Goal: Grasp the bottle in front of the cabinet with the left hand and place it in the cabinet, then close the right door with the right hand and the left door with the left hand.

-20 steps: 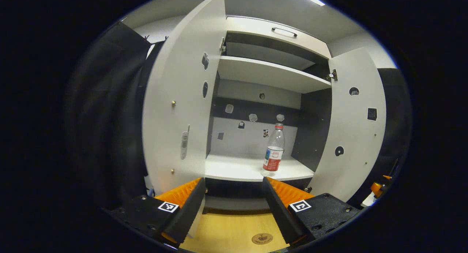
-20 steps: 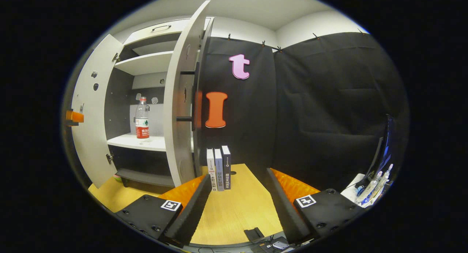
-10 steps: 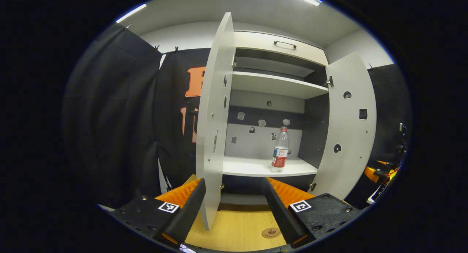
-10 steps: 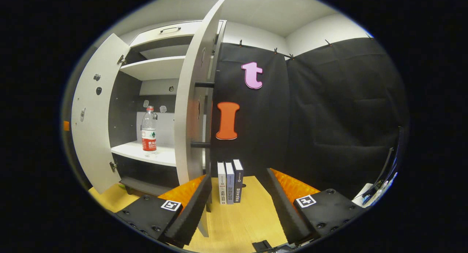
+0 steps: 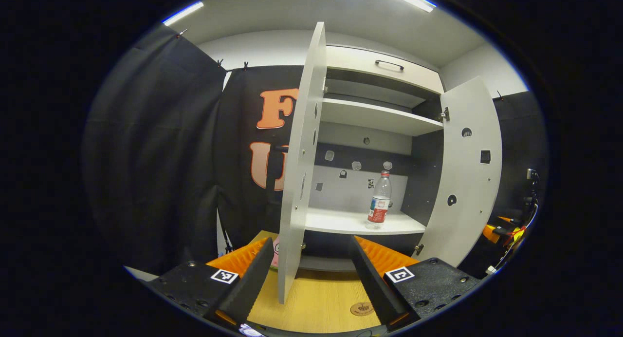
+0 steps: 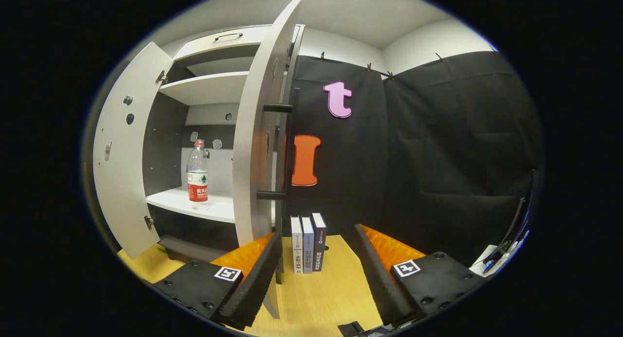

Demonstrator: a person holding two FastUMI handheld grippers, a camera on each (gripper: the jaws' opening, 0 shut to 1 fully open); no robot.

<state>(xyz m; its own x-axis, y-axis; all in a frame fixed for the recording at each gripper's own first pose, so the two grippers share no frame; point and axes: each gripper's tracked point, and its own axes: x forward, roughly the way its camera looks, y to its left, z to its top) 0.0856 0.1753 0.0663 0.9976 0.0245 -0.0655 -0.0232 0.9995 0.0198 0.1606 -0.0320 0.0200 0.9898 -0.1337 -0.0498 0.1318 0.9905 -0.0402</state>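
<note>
A clear bottle (image 5: 379,206) with a red label stands upright on the lower shelf (image 5: 340,222) of the white cabinet, near its right side. Both doors stand open. In the left gripper view the left door (image 5: 298,181) appears edge-on, and its lower edge lies between my open left gripper's (image 5: 309,274) fingers, farther off. The right door (image 5: 468,171) swings out at the right. In the right gripper view the bottle (image 6: 197,176) is at the left, and the right door (image 6: 253,157) with its black handle (image 6: 288,147) rises just above my open, empty right gripper (image 6: 317,274).
Three books (image 6: 307,244) stand upright on the wooden table (image 6: 321,293) beside the right door. A round coaster (image 5: 361,308) lies on the table before the cabinet. Orange parts of the other gripper (image 5: 501,230) peek past the right door. Black cloth hangs on both sides.
My left gripper has backed away from the cabinet and shifted left, so the left door now appears edge-on. My right gripper has edged slightly toward the right door. The bottle has stayed put.
</note>
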